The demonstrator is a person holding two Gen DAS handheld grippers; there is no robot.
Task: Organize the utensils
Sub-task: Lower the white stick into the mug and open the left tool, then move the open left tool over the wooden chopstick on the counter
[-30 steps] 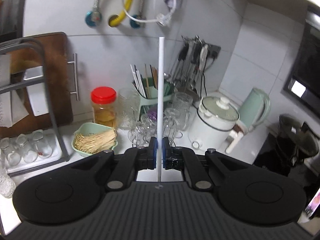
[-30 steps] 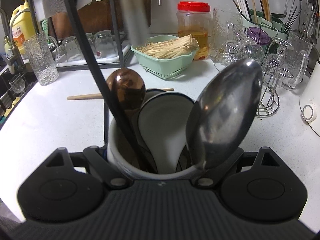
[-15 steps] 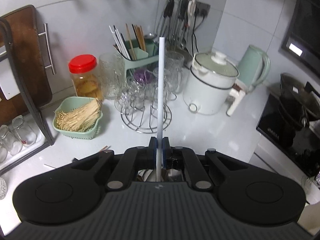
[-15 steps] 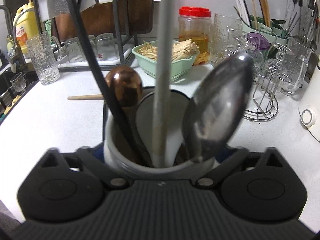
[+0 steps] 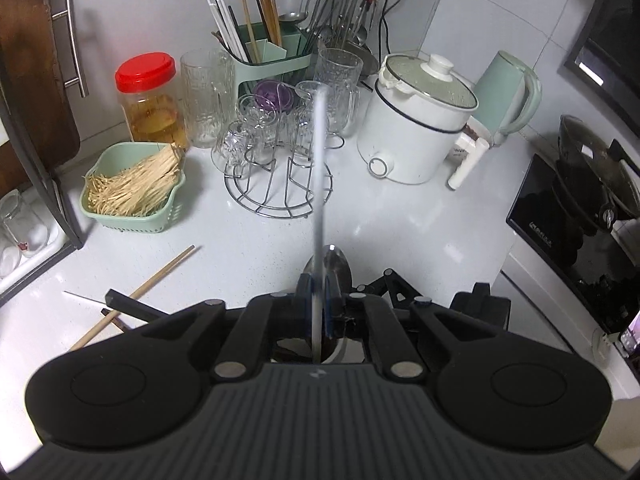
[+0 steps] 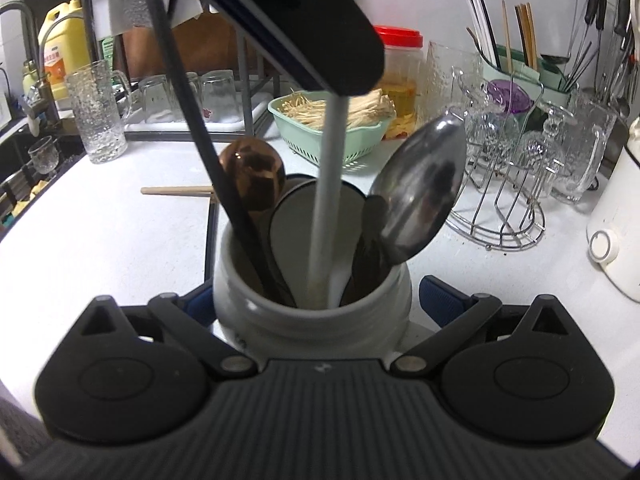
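My left gripper (image 5: 318, 312) is shut on a white chopstick (image 5: 319, 184) and holds it upright, its lower end inside the white ceramic utensil jar (image 6: 312, 316). In the right wrist view the chopstick (image 6: 326, 208) stands in the jar among a steel spoon (image 6: 420, 196), a brown wooden spoon (image 6: 252, 174), a white ladle (image 6: 296, 232) and a black stick (image 6: 200, 132). My right gripper (image 6: 312, 304) holds the jar between its blue pads, and the left gripper (image 6: 304, 20) hangs above it. A wooden chopstick (image 5: 136, 294) lies loose on the counter.
Behind stand a green basket of toothpicks (image 5: 134, 188), a red-lidded jar (image 5: 150, 100), a wire rack of glasses (image 5: 280, 148), a green chopstick holder (image 5: 268, 56), a white cooker (image 5: 416, 136) and a kettle (image 5: 506, 96). A dish rack (image 6: 168, 92) is left, a stove (image 5: 580, 216) right.
My left gripper has come down over the jar, lowering the white chopstick deeper into it. The right gripper still holds the jar in place.
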